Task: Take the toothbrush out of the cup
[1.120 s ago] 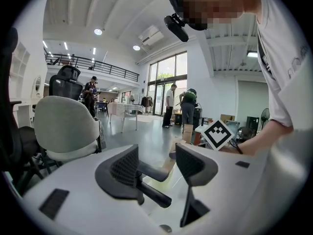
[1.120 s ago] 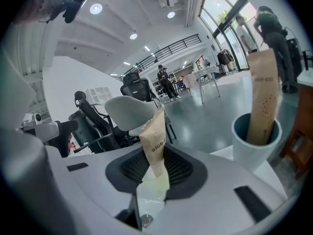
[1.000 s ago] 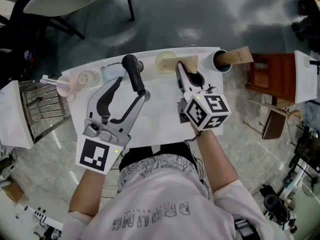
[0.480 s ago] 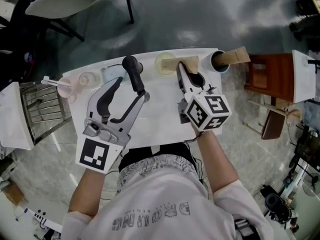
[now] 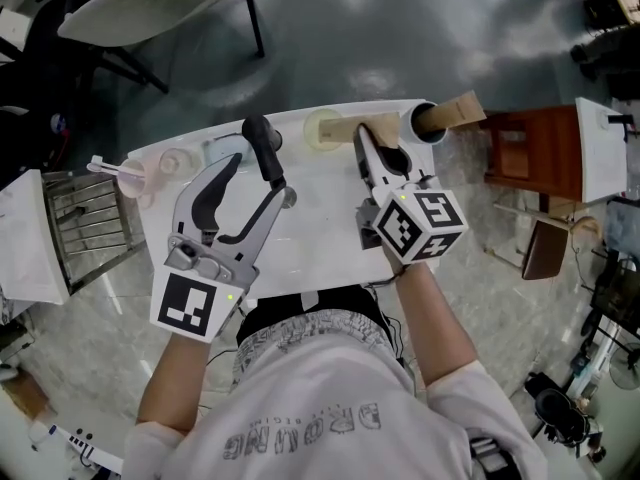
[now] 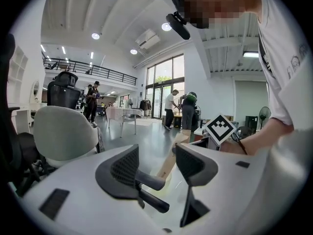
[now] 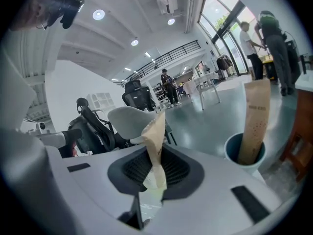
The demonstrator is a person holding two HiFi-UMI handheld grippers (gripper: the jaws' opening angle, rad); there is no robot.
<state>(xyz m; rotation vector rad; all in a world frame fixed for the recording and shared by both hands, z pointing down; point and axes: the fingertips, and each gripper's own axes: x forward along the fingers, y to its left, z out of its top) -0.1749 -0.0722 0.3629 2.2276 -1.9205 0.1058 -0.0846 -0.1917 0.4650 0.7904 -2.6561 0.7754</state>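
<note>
- Head view: both grippers are hanging over the white bench point(image 5: 320, 218). The left gripper point(image 5: 248, 143) is holding its fingers spread wide with nothing between them
- Same view: the right gripper point(image 5: 373, 143) is pointing at the far edge of the bench. It's pinching the toothbrush point(image 5: 378, 123), which is in a brown paper wrapper. The toothbrush is sitting right beside the cream cup point(image 5: 320, 126), and from up here I can't tell if its lower end is clear of that cup
- Further right a teal cup point(image 5: 420, 128) is holding a second paper pack point(image 5: 455, 111). Way off at the left end a pink cup point(image 5: 130, 173) is standing with something white poking out of it
- Left gripper view: the fingers point(image 6: 124, 168) are standing well apart and gripping nothing. Through the gap the brown wrapper is showing further off, and the right gripper's marker cube point(image 6: 219, 128) is off to the right. A grey chair point(image 6: 63, 136) is sitting in the background
- Right gripper view: the fingers point(image 7: 134, 168) have just been closing and are now clamping the toothbrush low down. The wrapper is sticking up out of them, leaning a little to the right. The teal cup is standing apart to the right with its pack upright in it
</note>
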